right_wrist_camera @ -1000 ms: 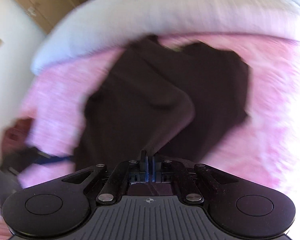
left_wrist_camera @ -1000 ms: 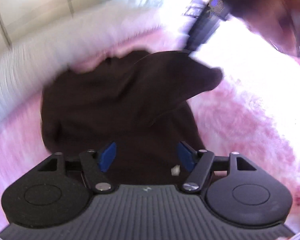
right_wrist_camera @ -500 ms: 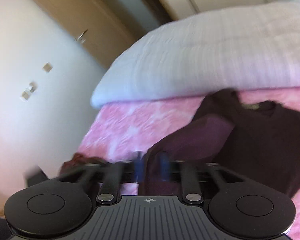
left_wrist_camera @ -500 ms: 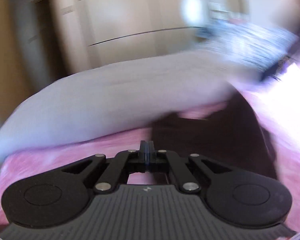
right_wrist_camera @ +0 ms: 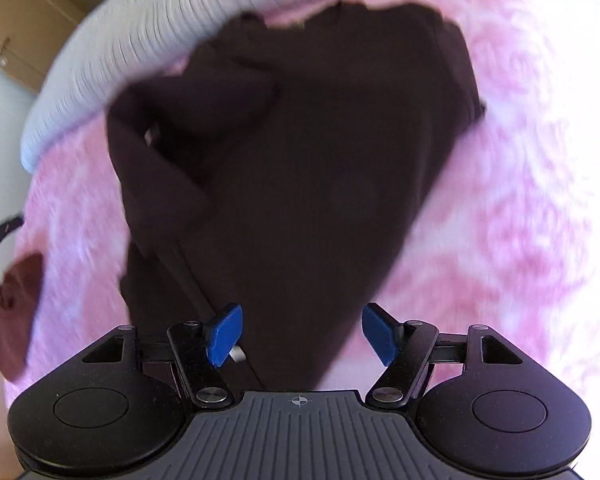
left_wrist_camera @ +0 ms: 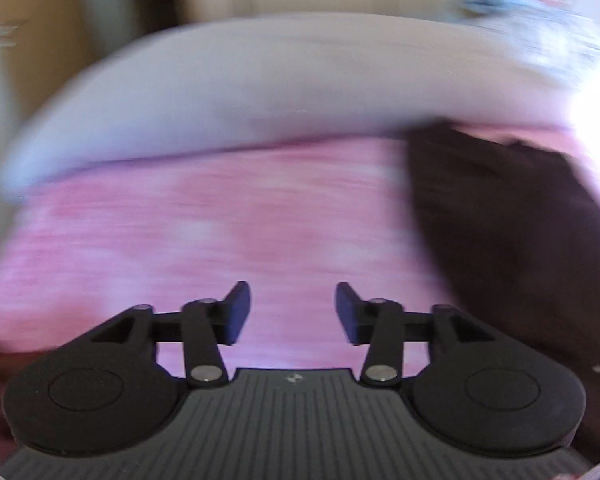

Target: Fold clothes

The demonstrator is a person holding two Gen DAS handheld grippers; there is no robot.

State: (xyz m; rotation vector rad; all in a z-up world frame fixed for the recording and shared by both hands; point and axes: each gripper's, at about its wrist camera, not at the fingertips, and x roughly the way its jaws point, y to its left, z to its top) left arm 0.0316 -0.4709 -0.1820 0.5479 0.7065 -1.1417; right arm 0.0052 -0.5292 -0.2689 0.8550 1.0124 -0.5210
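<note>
Tongs on both sides are spread wide, and nothing is held between them. The left gripper points at bare pink bedcover, and the dark brown sweater lies off to its right side, near the edge of that view. A pale grey pillow sits far ahead of these tongs. The right gripper hangs over the same sweater, which fills the space straight ahead of it and runs right under its blue fingers. The sweater lies flat on the bed, with its neck at the far end near the pillow. On the left side of these tongs, one part of the sweater looks turned in over the body, like a sleeve laid across. The right side looks tucked in too, but the blur makes this hard to tell. So my guess is that the sides are folded in and the sweater is now a long strip. The next move would likely call for pinching the near edge and bringing it up to the neck. The pinch should catch all the layers, or the fold may slip open.
</note>
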